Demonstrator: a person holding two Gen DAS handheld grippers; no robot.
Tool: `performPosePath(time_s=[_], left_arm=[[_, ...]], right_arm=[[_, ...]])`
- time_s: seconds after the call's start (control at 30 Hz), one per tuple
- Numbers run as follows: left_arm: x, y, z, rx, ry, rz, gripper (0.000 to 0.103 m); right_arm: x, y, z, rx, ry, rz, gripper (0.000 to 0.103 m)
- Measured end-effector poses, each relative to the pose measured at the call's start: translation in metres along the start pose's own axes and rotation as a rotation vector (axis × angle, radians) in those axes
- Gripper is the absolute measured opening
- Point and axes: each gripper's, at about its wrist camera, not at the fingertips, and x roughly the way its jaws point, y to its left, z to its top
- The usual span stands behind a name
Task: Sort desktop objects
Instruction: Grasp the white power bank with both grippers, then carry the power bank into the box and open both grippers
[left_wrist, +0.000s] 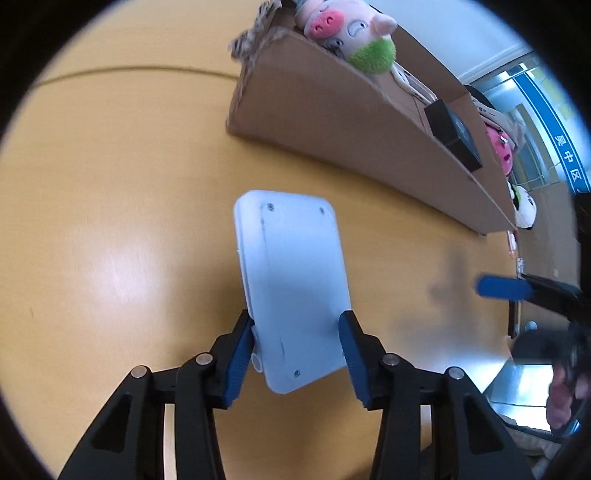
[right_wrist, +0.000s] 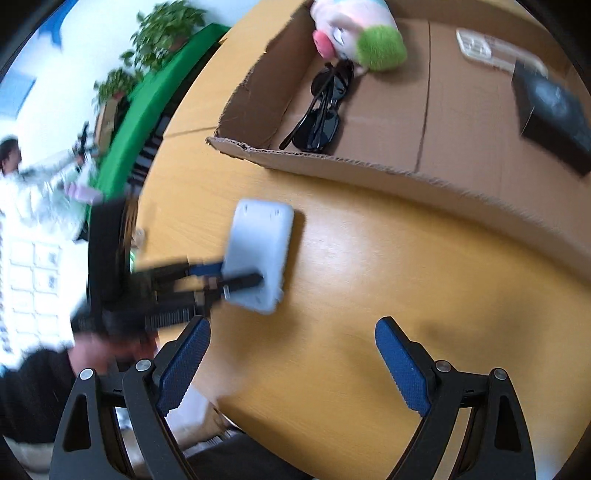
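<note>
Pale blue device (left_wrist: 291, 291), some flat plastic slab with screws showing on its back, is clamped between the blue pads of the left hand-held gripper (left_wrist: 295, 347), held at its lower end. It looks lifted just off the wooden counter (left_wrist: 110, 221), though honestly I can't tell for sure whether the far end touches. It's still short of the cardboard box (left_wrist: 332, 122), which sits just beyond it.

Right hand-held gripper (right_wrist: 291, 365) has its fingers spread wide with nothing between them, hovering over bare counter near the box's front wall.

Progress-wise I'd guess we're well into it. Already in the box: a pink pig plush (right_wrist: 354, 33) with a green tuft, folded black sunglasses (right_wrist: 323, 110), a small black box (right_wrist: 550, 114), and a clear plastic thing (right_wrist: 476, 48) at the back that I can't identify. What's left, as far as I can see, is getting the blue slab over the wall and in. Other stuff sits past the box's far end, too small to call.
</note>
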Motion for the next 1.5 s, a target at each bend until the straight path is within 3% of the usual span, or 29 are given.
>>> performPosePath(time_s=[0.13,0.4,0.5,0.63,0.7,0.9,1.03,1.23,1.5], left_arm=[[0.001,-0.002,-0.012,-0.015,0.003,-0.021,0.044],[0.001,0.006,-0.015,-0.1,-0.012,-0.087,0.038],[0.001,0.001,-0.016,-0.089,-0.016,-0.074,0.038],[0.001,-0.007,-0.017,-0.089,-0.022,-0.056,0.035],[0.001,-0.015,-0.017,-0.069,-0.02,-0.051,0.036],[-0.021,-0.052,-0.003,0.02,-0.056,-0.052,0.035],[-0.045,-0.086,0.017,0.111,-0.099,-0.061,0.036],[-0.065,-0.134,0.047,0.241,-0.137,-0.067,0.035],[-0.042,-0.191,0.11,0.345,-0.122,-0.083,0.035]], right_arm=[[0.04,-0.008,0.014,0.103,0.026,0.043,0.094],[0.093,0.032,0.016,-0.043,0.088,0.04,0.094],[0.097,0.04,0.014,-0.061,0.096,0.051,0.088],[0.094,0.037,0.018,-0.064,0.084,-0.01,0.063],[0.092,0.032,0.016,-0.044,0.079,0.005,0.062],[0.055,0.03,0.007,-0.029,-0.019,0.003,0.06],[0.004,0.023,0.007,-0.007,-0.125,0.02,0.054],[-0.066,0.006,0.011,0.047,-0.265,0.019,0.054],[-0.127,-0.045,0.033,0.131,-0.371,0.013,0.054]])
